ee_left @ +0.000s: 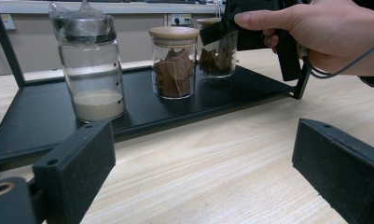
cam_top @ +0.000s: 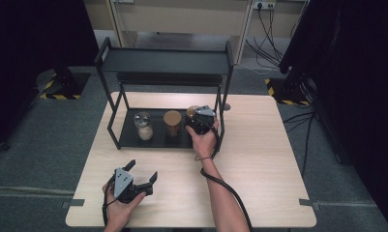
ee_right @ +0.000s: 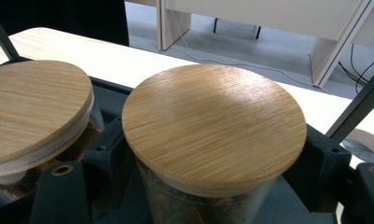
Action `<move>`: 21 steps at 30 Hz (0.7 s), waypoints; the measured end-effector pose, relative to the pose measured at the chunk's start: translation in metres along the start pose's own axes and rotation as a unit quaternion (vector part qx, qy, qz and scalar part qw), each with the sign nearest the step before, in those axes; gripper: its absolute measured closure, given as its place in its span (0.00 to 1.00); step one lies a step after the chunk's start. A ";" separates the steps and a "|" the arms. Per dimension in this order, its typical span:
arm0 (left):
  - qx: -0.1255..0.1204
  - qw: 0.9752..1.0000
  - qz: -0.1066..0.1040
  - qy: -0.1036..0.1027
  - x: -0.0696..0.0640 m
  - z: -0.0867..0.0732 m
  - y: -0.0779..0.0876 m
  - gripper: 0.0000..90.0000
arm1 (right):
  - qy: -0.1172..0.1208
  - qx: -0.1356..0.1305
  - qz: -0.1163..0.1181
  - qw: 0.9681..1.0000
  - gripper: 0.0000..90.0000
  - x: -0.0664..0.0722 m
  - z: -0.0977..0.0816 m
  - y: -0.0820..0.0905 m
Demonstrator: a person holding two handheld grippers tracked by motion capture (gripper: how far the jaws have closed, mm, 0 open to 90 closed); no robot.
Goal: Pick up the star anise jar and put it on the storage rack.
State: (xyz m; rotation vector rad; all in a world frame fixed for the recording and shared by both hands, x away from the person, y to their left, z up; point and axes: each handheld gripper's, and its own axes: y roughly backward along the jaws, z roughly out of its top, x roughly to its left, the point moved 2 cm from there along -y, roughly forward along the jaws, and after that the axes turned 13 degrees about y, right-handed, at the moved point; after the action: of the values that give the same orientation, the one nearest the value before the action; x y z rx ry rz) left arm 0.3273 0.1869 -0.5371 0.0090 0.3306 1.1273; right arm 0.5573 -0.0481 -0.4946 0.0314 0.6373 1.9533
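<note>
Low left of the high view: left gripper (cam_top: 142,179) spread wide, empty. Farther up, on the shelf tray (cam_top: 128,137): plastic-wrapped jar (cam_top: 143,125) of pale powder, wooden-lidded jar (cam_top: 172,123) of brown pieces, third jar (ee_right: 212,135) of brown pieces pinched by right gripper (cam_top: 197,126).

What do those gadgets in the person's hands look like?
Both are black handheld tools with two blocky, flat-faced black jaws. The left gripper and the right gripper each carry a grey three-cornered plate on top. A black cable trails along the right forearm. The forearms are bare, with no sleeves in sight.
</note>
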 end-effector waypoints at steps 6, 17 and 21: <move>0.000 1.000 0.000 0.000 0.000 0.000 0.000 0.06 | 0.000 0.000 0.001 1.000 0.29 0.001 -0.001 0.000; -0.001 1.000 -0.001 0.001 0.000 0.000 0.000 0.06 | -0.004 0.003 0.001 1.000 0.29 0.003 -0.008 -0.002; 0.000 1.000 0.000 -0.001 0.000 0.000 0.000 0.06 | -0.004 0.002 0.002 1.000 0.29 0.004 -0.009 -0.002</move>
State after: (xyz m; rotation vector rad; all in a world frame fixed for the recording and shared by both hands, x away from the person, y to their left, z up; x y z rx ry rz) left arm 0.3272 0.1868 -0.5371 0.0099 0.3296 1.1263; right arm 0.5545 -0.0480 -0.5037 0.0443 0.6360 1.9552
